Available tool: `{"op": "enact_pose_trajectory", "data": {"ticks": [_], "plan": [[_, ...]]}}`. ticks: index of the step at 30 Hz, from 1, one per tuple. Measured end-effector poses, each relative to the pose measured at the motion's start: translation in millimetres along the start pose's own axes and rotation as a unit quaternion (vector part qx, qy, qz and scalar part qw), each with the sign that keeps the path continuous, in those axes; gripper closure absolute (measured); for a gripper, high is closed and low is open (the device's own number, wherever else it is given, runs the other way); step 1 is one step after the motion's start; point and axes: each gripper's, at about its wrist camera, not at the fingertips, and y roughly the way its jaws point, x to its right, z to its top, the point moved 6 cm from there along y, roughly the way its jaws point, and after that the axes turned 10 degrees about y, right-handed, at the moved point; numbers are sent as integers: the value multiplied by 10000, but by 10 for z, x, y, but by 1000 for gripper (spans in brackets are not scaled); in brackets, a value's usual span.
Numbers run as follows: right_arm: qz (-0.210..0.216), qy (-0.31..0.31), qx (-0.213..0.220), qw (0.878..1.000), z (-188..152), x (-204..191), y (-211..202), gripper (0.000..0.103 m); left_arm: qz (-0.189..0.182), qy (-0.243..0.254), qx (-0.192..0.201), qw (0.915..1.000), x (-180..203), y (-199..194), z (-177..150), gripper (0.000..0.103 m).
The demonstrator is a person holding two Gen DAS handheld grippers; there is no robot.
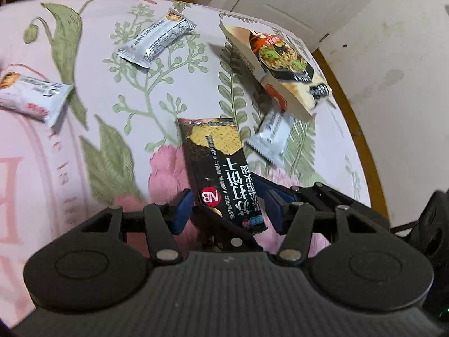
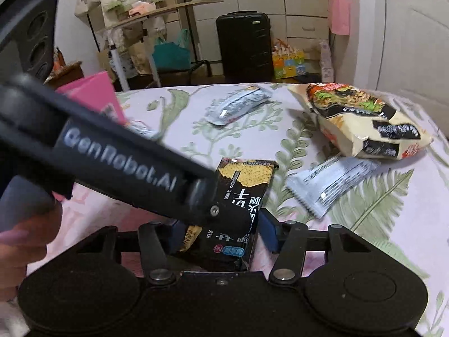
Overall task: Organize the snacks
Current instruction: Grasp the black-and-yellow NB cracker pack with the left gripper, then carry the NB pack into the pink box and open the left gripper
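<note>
A black cracker packet with yellow crackers printed on it lies between the blue pads of both grippers. My left gripper has its jaws wide apart around the packet's near end, not pressing it. My right gripper holds the same packet between its blue pads. The left gripper's black arm crosses the right wrist view over the packet. A large noodle bag lies beyond on the right. White snack bars lie scattered on the floral cloth.
Another white bar lies at the left. A pink box stands at the back left of the table. A black suitcase, bags and a white door are beyond the table.
</note>
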Motion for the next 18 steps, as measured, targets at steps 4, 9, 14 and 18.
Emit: {"op": "enact_pose_trajectory", "data": {"ticks": [4,9,14,18], "plan": [[150,-42,115,9998,-84,-195,-232,44,335,328,-77,9989,155,-297,-171,48],[282,-233,260,9990,-63,-408,-528,45,396,427,141,9982,269,-700,-255,48],[286,-494,387,9976,39,-598,-781,45,375,452,268,9979,377,-1055,-270,48],[348,-505,451,9971,75,-773,-932,45,503,659,265,9962,448,-1287,-293,48]]}}
